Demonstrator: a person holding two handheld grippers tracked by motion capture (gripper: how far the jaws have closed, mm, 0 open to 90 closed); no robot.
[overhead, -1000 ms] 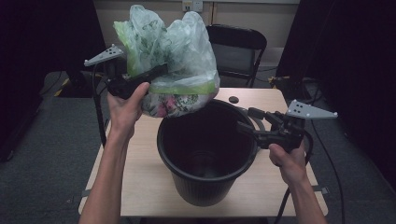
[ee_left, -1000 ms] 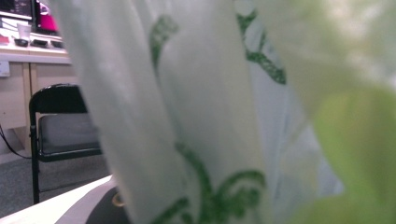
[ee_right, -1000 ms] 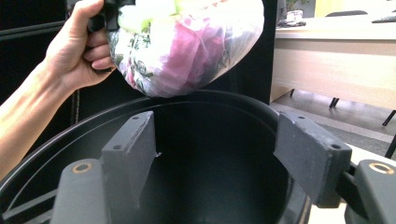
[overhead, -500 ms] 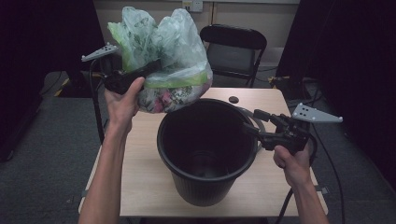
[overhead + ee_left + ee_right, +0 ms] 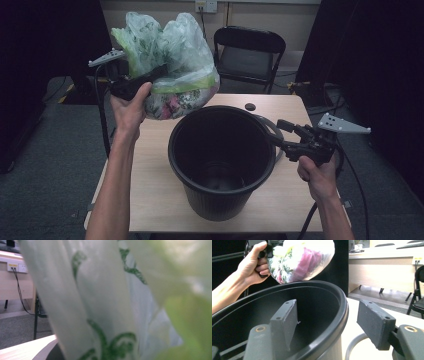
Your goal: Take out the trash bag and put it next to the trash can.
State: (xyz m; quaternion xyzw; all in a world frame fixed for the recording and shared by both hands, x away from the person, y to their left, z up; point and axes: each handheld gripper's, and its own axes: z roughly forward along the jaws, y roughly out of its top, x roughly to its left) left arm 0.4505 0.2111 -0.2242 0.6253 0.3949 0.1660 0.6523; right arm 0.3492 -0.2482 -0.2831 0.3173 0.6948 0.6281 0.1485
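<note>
A clear plastic bag (image 5: 175, 55) with green print, stuffed with colourful scraps, hangs above the table's far left, just beyond the black bucket (image 5: 220, 200). My left gripper (image 5: 160, 70) is shut on the bag's side, and the bag's film (image 5: 100, 302) covers the left gripper view. My right gripper (image 5: 277, 132) is open at the bucket's right rim and its jaws have just been closing. One jaw is inside the bucket wall (image 5: 324, 297) and one outside, with the rim between them untouched by my right gripper (image 5: 329, 323). The bag (image 5: 299, 260) hangs past the far rim.
The bucket stands mid-way on a small wooden table (image 5: 150, 175); its grey wire handle (image 5: 354, 345) lies down on the right side. A small black disc (image 5: 250, 106) lies near the table's far edge. A black folding chair (image 5: 247, 50) stands behind.
The bag and my left gripper have shifted left and slightly down, off the bucket's mouth. My right gripper has drawn a little to the right at the rim, its jaws narrower.
</note>
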